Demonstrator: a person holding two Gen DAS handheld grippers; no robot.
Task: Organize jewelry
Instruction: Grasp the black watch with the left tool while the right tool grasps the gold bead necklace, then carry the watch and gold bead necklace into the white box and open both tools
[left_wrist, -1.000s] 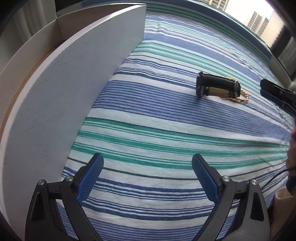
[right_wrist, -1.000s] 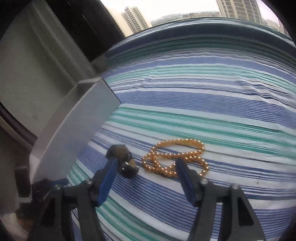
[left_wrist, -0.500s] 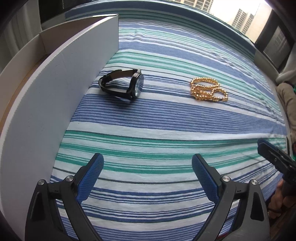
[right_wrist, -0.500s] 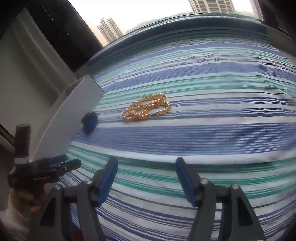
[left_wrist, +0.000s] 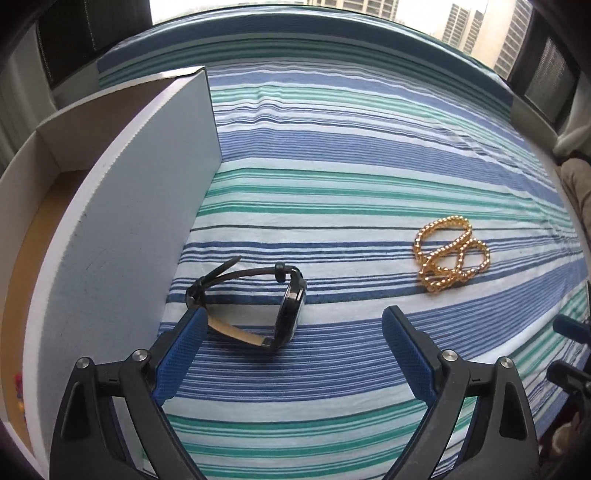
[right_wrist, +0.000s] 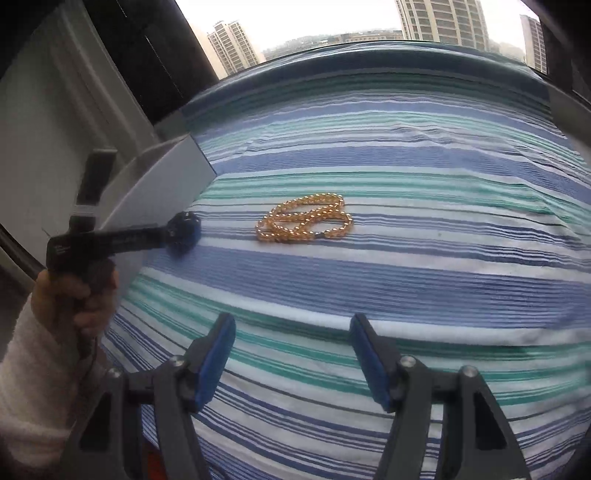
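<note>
**Both Grippers Released Over the Striped Bedsheet; Watch and Bead Necklace Lying Free**

1. Far left: a white cardboard box stands on the striped bedsheet. Its long white wall faces the open sheet, and a brown floor shows inside past the rim. From my right wrist view the same box sits at the far left, partly behind my left tool.

2. Left gripper: my jaws are spread wide and hold nothing. A black wristwatch lies on the sheet just beside the box wall. Its round case stands on edge between my two fingers, nearer the left blue pad, and the tan inner side of the strap runs up to that pad. I cannot tell whether pad and strap touch. In the right wrist view, my left hand grips the tool's handle, and its tip covers the watch.

3. Right of the watch, well apart from it: a gold bead necklace lies coiled in loose loops on the sheet.

4. Right gripper: my jaws are released and empty, low over the near part of the sheet. The gold bead necklace lies farther off, ahead of the gap between my fingers, untouched.
</note>
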